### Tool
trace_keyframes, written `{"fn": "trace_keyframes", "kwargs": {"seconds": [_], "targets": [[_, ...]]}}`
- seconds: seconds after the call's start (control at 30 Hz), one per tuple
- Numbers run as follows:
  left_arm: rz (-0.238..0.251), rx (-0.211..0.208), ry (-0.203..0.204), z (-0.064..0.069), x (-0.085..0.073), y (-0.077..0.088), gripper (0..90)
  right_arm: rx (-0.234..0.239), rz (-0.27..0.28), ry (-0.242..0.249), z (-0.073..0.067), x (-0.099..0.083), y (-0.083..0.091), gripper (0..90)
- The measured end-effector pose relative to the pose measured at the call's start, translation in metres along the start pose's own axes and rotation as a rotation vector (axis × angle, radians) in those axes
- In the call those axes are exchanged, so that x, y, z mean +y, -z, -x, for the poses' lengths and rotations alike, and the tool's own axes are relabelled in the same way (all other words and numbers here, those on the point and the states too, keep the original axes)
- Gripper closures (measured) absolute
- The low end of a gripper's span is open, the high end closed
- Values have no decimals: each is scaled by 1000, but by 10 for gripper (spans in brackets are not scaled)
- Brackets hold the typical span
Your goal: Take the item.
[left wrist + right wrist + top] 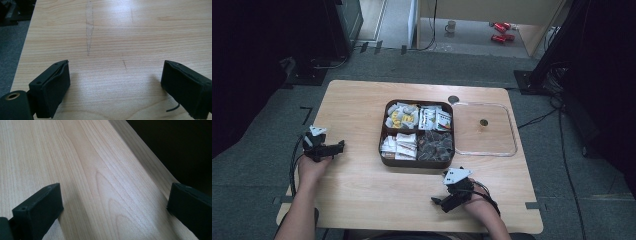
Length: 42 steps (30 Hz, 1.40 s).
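Both grippers — left, right — agape, empty, off the tray; risk: lid slipping from pads — smooth, thin rim.

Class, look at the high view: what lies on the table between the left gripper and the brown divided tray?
Nothing: between the left gripper and the brown divided tray, the high view shows bare wooden table.

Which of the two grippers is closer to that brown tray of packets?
The right gripper is nearer: it sits just in front of the brown tray, by its near right corner. The left gripper lies farther off, to the tray's left, with bare table between them.
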<state>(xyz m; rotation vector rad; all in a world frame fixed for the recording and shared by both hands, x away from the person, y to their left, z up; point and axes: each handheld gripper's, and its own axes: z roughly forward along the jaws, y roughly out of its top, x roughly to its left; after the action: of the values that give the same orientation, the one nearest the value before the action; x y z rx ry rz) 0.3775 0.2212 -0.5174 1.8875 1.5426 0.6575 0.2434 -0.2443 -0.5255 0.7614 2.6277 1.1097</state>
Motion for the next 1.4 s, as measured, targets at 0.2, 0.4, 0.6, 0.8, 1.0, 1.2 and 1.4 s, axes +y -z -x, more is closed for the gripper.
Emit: {"fn": "trace_keyframes", "kwargs": {"seconds": [0.2,0.4,0.6,0.8,1.0,1.2,1.4], "targets": [[1,2,2,1,0,0,88,-1,0,1,0,0,0,0],[1,0,0,1,0,0,89,-1,0,1,0,0,0,0],[-9,-20,-20,4,2,0,101,-1,0,1,0,0,0,0],[-11,-71,-63,10,3,3,247,2,0,1,0,0,0,0],[-25,-130,-25,7,8,4,263,6,-1,3,1,0,0,0],[0,-188,-40,10,14,12,350,8,-1,5,1,0,0,0],[-9,-219,-56,18,23,16,389,10,-1,7,1,0,0,0]]}}
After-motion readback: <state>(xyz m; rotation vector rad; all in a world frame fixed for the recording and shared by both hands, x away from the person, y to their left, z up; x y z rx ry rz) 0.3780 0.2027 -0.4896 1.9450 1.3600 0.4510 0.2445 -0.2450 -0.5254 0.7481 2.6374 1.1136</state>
